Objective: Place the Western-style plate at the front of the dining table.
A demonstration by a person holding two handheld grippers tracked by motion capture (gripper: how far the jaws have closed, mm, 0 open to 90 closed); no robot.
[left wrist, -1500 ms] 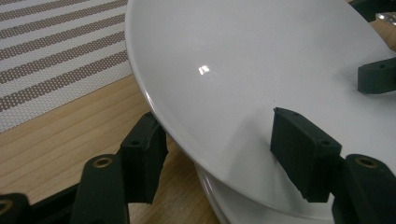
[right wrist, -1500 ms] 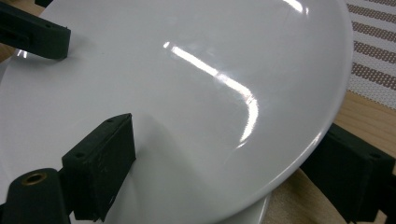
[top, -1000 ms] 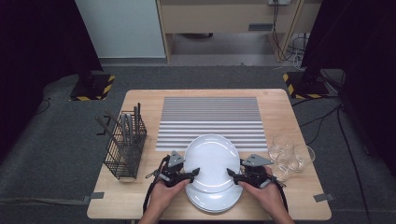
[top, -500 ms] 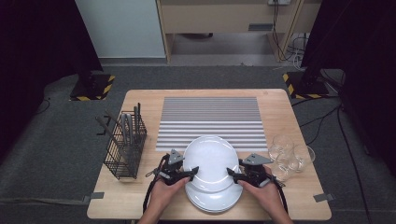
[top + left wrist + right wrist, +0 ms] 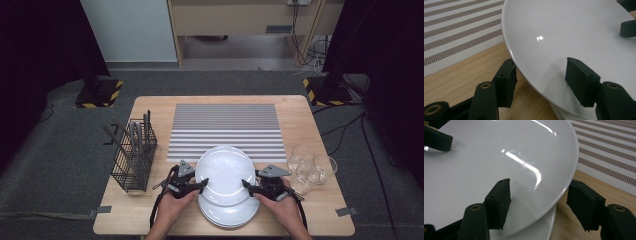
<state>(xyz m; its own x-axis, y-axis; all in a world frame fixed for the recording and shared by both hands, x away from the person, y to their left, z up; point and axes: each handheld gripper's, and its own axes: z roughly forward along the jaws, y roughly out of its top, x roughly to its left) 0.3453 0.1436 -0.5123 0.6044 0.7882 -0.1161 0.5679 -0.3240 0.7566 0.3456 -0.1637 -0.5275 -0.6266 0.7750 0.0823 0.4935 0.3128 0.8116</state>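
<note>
A: Where does the top plate [image 5: 225,172] sit?

B: At the near middle of the table [image 5: 310,120], above the stack of plates [image 5: 227,215]. It hangs forward of the stack, so its far rim reaches over the near edge of the striped mat [image 5: 225,125]. In the right gripper view the plate below [image 5: 541,227] shows under its rim with a gap between them.

A: Which way does it face?

B: Its hollow faces up. It is round, so it has no long axis; in the gripper views it looks slightly tilted, though how much cannot be told. The two grippers hold it at opposite rims, on a line running left to right across the table.

A: How does the left gripper [image 5: 192,185] stand?

B: Its jaws straddle the plate's left rim, one above the white surface and one below the edge, closed in on it. In the left gripper view the left gripper [image 5: 541,77] has the rim between its pads.

A: And the right gripper [image 5: 252,187]?

B: The same at the right rim, jaws clamped over the edge; the right gripper view shows the right gripper [image 5: 540,197] with one pad on top and one beneath.

A: What else stands on the table?

B: A wire cutlery basket [image 5: 132,165] at the left, and clear glasses [image 5: 310,167] at the right, near the right hand [image 5: 282,212].
</note>
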